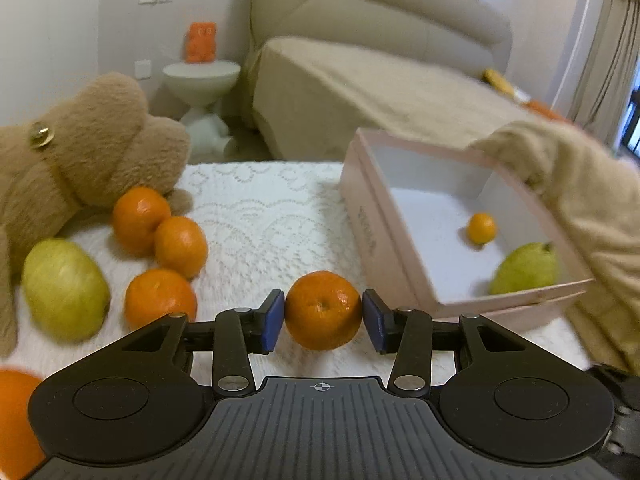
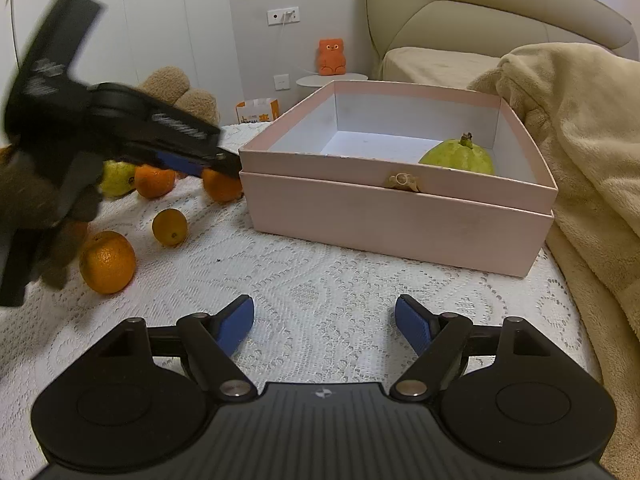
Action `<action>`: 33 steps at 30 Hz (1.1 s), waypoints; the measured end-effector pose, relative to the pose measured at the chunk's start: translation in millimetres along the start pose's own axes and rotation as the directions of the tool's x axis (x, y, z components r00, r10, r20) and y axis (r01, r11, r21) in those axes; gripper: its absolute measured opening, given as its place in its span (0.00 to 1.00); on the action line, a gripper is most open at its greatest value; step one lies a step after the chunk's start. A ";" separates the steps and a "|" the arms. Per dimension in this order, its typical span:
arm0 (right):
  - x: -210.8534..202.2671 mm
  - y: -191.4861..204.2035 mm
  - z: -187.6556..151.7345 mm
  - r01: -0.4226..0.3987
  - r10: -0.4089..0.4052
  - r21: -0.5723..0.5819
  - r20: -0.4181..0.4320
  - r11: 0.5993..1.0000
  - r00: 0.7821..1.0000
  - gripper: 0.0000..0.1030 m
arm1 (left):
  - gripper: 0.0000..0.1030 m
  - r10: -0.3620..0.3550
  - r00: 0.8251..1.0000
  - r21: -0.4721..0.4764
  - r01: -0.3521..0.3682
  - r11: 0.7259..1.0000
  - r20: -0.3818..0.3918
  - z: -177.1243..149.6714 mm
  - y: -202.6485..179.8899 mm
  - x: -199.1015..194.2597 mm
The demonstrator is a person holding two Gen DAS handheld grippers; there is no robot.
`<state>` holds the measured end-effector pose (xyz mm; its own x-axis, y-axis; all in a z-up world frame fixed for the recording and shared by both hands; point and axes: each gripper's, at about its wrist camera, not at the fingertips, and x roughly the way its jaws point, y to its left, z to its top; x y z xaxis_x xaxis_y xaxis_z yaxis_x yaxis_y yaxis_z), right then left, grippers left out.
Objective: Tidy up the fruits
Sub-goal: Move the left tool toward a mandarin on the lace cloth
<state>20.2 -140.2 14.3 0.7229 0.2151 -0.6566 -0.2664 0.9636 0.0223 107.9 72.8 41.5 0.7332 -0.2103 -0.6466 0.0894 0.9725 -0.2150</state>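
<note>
My left gripper (image 1: pixel 323 316) is shut on an orange mandarin (image 1: pixel 323 310), its blue pads pressed on both sides, just left of the pink box (image 1: pixel 370 236). The box holds a small orange (image 1: pixel 481 228) and a green pear (image 1: pixel 524 268). In the right wrist view the left gripper (image 2: pixel 224 166) shows blurred at the box's left wall (image 2: pixel 394 216), with the mandarin (image 2: pixel 220 188) under its fingers. My right gripper (image 2: pixel 324 322) is open and empty above the lace cloth in front of the box. Loose oranges (image 1: pixel 160 300) and a green pear (image 1: pixel 64 288) lie at the left.
A brown plush toy (image 1: pixel 88 148) lies at the table's left behind the fruit. A beige blanket (image 2: pixel 580 152) drapes over the box's right side. Two more oranges (image 2: pixel 107 262) lie on the lace cloth (image 2: pixel 320 272). A sofa and a small side table stand behind.
</note>
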 end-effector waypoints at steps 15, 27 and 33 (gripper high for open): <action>0.1 -0.5 0.6 -0.001 0.001 -0.001 -0.001 1.000 1.000 0.77 | 0.47 -0.144 0.989 0.032 0.145 0.989 -0.042 -57.9 -31.4 -37.3; -0.2 1.2 1.2 0.001 -0.001 -0.007 -0.003 1.000 1.000 0.78 | 0.48 0.138 0.987 0.049 -0.142 0.989 0.079 -55.6 -9.3 -62.3; -0.2 1.6 1.3 0.002 -0.002 -0.007 -0.003 1.000 1.000 0.78 | 0.48 0.148 0.987 0.020 -0.149 0.989 0.061 -60.6 -0.6 -71.0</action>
<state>20.5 -138.5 15.4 0.7215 0.2130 -0.6589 -0.2698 0.9628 0.0158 14.9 81.0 43.1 0.7781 -0.0577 -0.6255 -0.0079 0.9948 -0.1016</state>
